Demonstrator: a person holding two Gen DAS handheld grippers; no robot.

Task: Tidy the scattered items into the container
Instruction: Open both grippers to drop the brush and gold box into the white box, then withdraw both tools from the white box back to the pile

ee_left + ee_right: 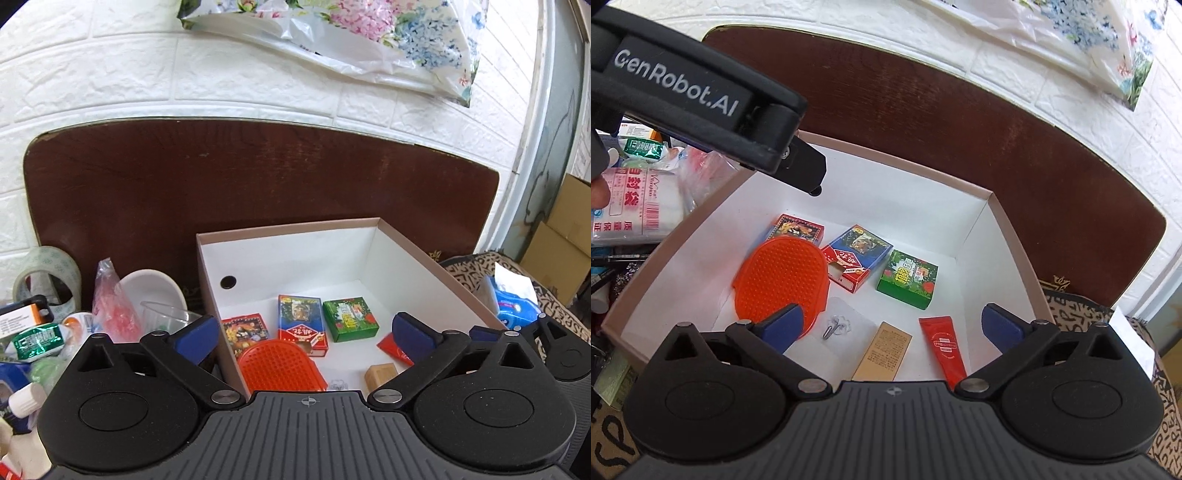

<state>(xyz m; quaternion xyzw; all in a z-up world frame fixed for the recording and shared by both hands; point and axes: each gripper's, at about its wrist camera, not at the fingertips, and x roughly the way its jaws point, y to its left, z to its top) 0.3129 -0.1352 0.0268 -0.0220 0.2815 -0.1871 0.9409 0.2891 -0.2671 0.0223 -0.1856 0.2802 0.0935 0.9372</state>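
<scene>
Box (993, 221): items dropped in, both grippers empty.
Left gripper (314, 332) and right gripper (897, 325) gape above it; next, fetch from the clutter (44, 332) left.

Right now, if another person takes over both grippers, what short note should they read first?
Left gripper: open, holds nothing, above the box.
Right gripper: open, holds nothing, also above the box.
Done, in the box: orange brush, three card boxes, red tube, tan box, clear hook.
Left: a pile beside the box on its left: tape roll, white bowl, plastic cup, packets.
</scene>
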